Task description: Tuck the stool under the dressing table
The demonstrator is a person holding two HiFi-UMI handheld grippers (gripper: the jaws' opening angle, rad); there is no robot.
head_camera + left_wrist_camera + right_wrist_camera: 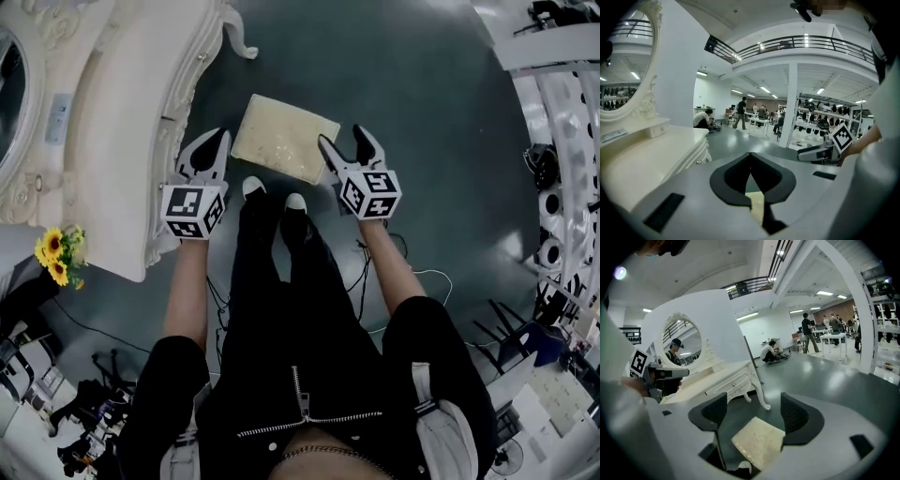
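Note:
The stool (284, 137), with a cream square cushion, stands on the dark floor just right of the white dressing table (122, 141), out from under it. My left gripper (217, 141) hovers shut beside the stool's left edge, between stool and table, nothing held. My right gripper (348, 142) hangs open at the stool's right edge, apart from it. In the right gripper view the cushion (759, 441) lies below and between the open jaws (754, 411), with the table (726, 378) behind. In the left gripper view a sliver of cushion (757, 206) shows under the shut jaws (750, 157).
The person's white-toed shoes (253, 187) stand at the stool's near edge. The oval mirror (628, 70) rises on the table. Sunflowers (58, 255) sit at the table's near end. Cables (375, 253) trail on the floor. Racks (562, 187) line the right; people (740, 112) are far off.

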